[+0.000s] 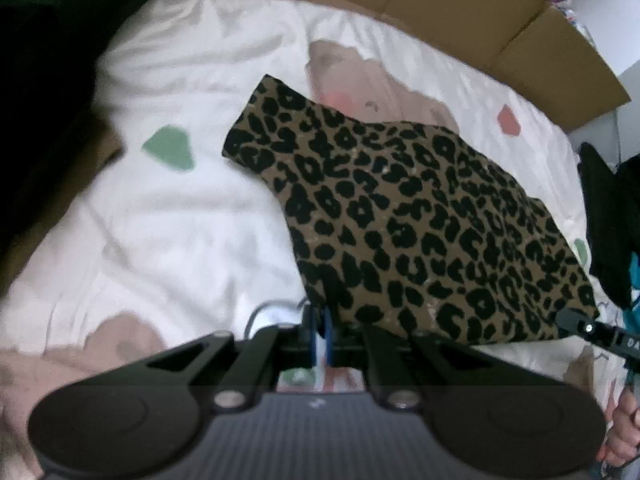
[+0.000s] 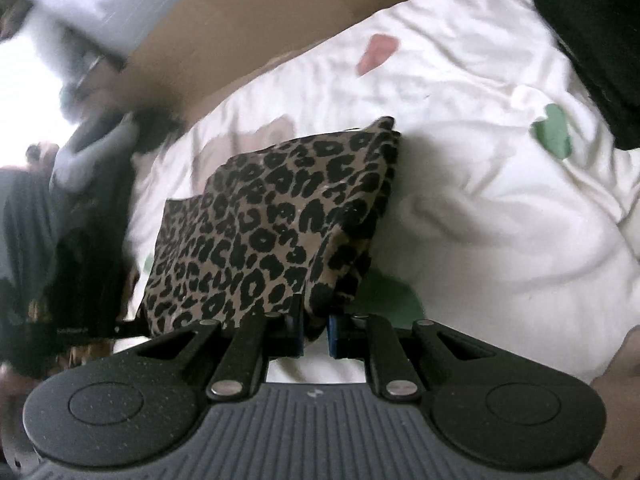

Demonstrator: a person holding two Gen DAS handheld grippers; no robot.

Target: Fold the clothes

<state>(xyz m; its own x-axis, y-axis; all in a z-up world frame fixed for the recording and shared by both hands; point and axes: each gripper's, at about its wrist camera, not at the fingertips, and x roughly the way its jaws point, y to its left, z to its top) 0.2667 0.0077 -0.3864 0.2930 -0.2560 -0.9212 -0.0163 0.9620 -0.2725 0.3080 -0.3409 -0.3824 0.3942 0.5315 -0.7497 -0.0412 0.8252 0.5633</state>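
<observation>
A folded leopard-print garment (image 1: 420,216) lies on white bedding (image 1: 180,216) printed with green, pink and beige patches. My left gripper (image 1: 319,334) is shut on the garment's near left corner, its blue pads (image 1: 327,326) pressed close together. In the right wrist view the same leopard-print garment (image 2: 260,224) rises from my right gripper (image 2: 315,330), which is shut on a bunched corner of it. The right gripper's tip (image 1: 580,324) also shows at the garment's near right corner in the left wrist view. The garment's near edge is lifted slightly off the bedding (image 2: 500,220).
A brown cardboard box (image 1: 460,4) stands behind the bed. Black fabric (image 1: 40,80) lies at the far left, and a dark pile of clothes (image 1: 612,216) sits at the right edge. A person's hand (image 1: 624,428) holds the right tool. Open bedding stretches left of the garment.
</observation>
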